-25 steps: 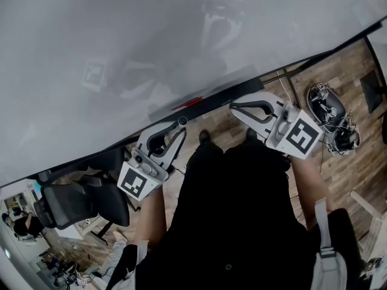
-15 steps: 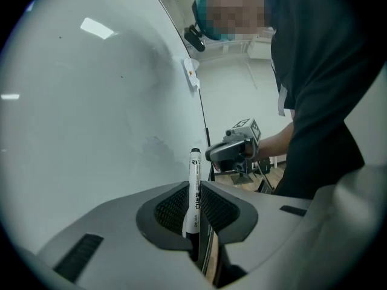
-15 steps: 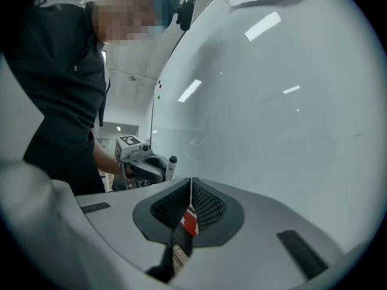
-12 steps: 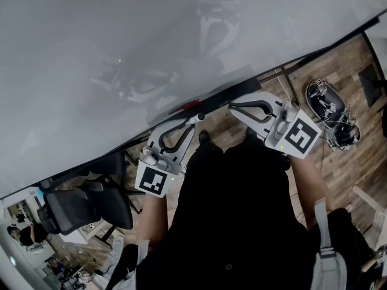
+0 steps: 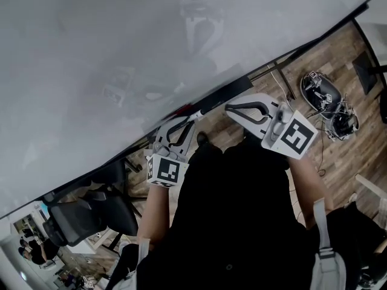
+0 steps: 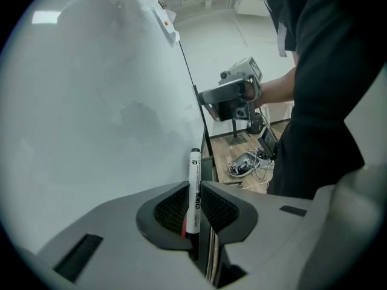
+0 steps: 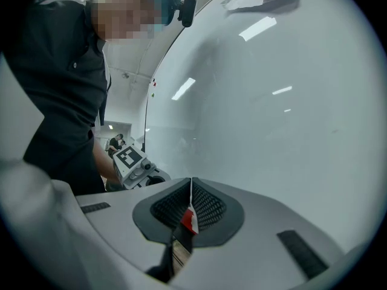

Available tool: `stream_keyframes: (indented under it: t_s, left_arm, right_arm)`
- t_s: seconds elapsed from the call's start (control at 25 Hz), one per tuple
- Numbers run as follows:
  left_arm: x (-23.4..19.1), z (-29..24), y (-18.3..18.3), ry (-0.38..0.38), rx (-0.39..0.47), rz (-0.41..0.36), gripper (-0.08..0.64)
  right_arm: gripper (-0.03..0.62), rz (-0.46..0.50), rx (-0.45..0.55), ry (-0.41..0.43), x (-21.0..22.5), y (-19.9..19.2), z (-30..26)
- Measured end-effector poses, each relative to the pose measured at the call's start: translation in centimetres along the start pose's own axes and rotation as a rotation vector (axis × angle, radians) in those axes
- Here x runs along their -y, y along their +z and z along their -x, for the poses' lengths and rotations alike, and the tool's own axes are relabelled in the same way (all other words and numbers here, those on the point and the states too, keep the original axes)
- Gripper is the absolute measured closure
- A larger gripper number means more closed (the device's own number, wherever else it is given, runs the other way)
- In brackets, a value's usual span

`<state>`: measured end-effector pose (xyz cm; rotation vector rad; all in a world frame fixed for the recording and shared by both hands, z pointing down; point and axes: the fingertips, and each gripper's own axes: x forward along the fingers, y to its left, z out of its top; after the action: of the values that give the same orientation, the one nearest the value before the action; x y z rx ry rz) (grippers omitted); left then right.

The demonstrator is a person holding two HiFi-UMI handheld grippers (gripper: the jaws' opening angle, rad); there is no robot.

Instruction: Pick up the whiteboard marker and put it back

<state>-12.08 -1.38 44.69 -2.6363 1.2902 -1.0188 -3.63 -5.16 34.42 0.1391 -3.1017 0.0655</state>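
While my left gripper point(image 5: 191, 118) pinches the whiteboard marker point(image 6: 194, 189) lengthwise between its jaws, the dark end jutting past the fingertips close beside the whiteboard point(image 5: 121, 53), I record my right gripper point(image 7: 191, 189) near it at the board's lower edge, jaws pressed together.

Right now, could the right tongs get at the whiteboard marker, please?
Probably, but only its free end: the left tongs clamp the whiteboard marker, its top sticking out clear. The right tongs are shut and must open first.
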Motion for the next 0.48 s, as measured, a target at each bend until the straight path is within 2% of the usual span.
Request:
stream_keyframes:
  t_s: [0.28,0.48]
  left_arm:
    - [0.9,-3.0,-4.1,-0.033,-0.164,-0.054,0.489]
    - [1.9,-4.3,-6.2,-0.053,-0.248,-0.050,0.489]
  right_arm:
    - [0.572,-0.011,-0.003,-0.055,0.5,-0.4,1.3]
    - [0.572,-0.015,-0.001,-0.086,0.2,-0.5,2.6]
